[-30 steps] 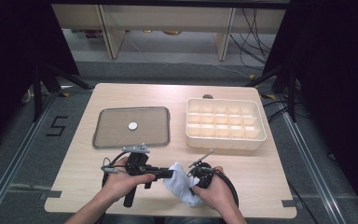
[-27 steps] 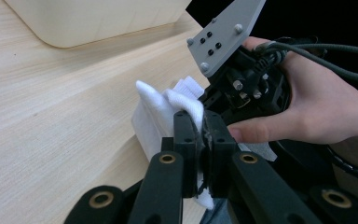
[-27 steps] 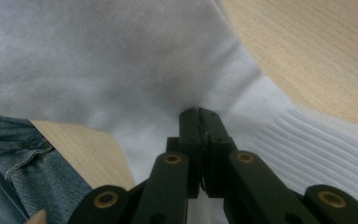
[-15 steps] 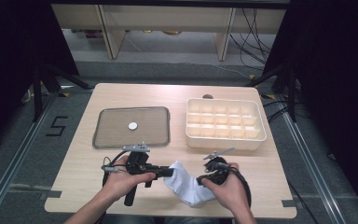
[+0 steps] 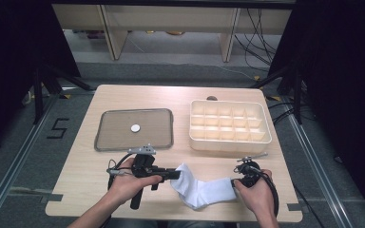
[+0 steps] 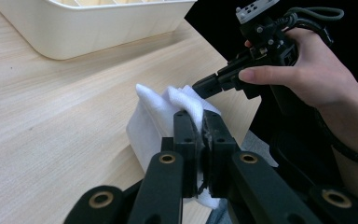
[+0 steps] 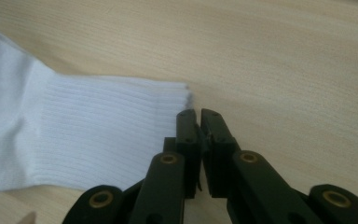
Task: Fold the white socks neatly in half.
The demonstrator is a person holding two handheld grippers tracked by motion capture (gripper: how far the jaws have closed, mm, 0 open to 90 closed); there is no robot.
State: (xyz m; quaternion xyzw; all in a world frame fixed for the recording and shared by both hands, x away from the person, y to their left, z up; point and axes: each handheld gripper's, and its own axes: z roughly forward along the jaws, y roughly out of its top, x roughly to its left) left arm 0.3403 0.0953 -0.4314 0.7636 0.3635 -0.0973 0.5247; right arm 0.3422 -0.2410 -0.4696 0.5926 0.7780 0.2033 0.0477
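1. The white sock (image 5: 204,189) lies along the near edge of the wooden table (image 5: 123,99), in front of the white divided organiser box (image 5: 229,126) and to the right of the grey tray (image 5: 134,129), which holds one small white disc (image 5: 135,128)
2. A second ago the sock sits bunched in a lump between the two hands; it is now drawn out into a longer strip, bent at the heel, running from one gripper to the other
3. The left gripper (image 6: 197,122) has not shifted; its jaws are pressed together on a fold of the sock's toe end, with white cloth bulging above and beside the tips
4. The right gripper (image 7: 197,116) has travelled to the right across the table, away from the left one, and now sits at the ribbed cuff end
5. Its jaws have opened a little and then been closing within the last second; in the right gripper view they stand almost together at the cuff's corner, and whether any cloth is caught between them cannot be told
6. Judged from this, the work in hand is stretching the sock flat; the pull has done most of that, though the toe half looks rumpled
7. If the right jaws hold no cloth, they likely need a fresh bite on the cuff before smoothing goes further
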